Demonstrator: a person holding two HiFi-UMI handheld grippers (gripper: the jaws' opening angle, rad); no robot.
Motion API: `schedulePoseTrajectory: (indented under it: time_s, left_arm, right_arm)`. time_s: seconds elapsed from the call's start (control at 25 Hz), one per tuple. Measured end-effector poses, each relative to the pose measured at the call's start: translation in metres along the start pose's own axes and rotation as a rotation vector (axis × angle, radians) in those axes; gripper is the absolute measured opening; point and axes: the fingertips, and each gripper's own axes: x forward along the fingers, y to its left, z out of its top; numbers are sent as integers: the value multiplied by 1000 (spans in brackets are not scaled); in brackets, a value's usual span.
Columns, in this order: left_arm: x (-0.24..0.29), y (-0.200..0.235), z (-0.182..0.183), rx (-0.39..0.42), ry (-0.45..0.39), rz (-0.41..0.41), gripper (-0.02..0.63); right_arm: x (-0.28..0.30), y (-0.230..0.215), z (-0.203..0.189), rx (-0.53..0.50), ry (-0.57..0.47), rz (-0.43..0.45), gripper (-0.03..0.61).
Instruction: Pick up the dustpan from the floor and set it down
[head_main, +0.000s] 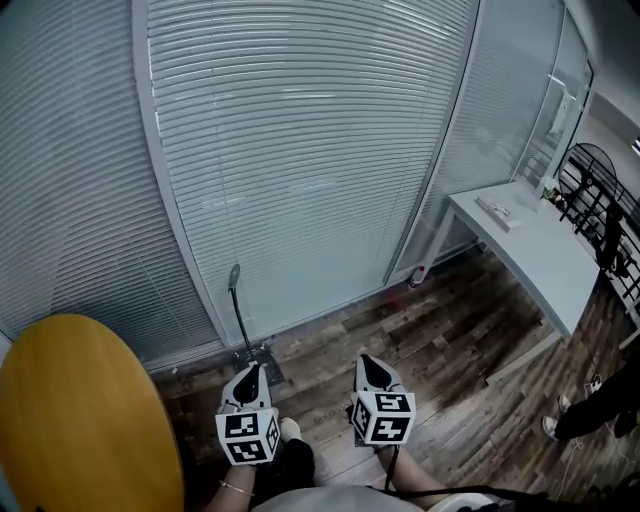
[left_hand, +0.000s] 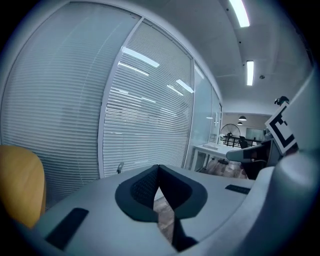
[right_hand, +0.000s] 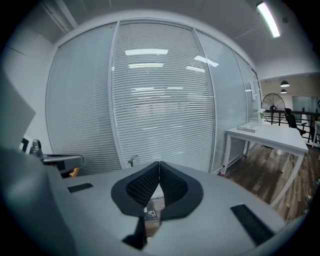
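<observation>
The dustpan (head_main: 260, 361) sits on the wooden floor (head_main: 460, 335) at the foot of the glass wall with closed blinds (head_main: 300, 150). Its pan is flat on the boards and its long grey handle stands upright against the slats. The left claw (head_main: 251, 370) is closed with nothing in it: in the left gripper view its two dark pads meet at the tip, with only floor showing through the gap below them. In the head view its tip lies just beside the near edge of the pan, and whether they touch cannot be told. The right claw (head_main: 367, 361) is also closed and empty, held level with the left and well to the right of the pan. In the right gripper view the handle rises just left of the pad tips and a bit of the pan shows through the gap under them. A round yellow top (head_main: 80, 410) fills the lower left corner. A white desk (head_main: 530, 250) stands at the right, with a small bottle (head_main: 418, 275) on the floor by its near leg.
</observation>
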Motion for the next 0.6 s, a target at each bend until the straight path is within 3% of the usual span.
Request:
schedulePoseTrajectory:
  time_s: [0.6]
  left_arm:
    - [148, 73, 68, -30, -23, 68, 17]
  right_arm:
    - [167, 9, 97, -25, -35, 65, 32]
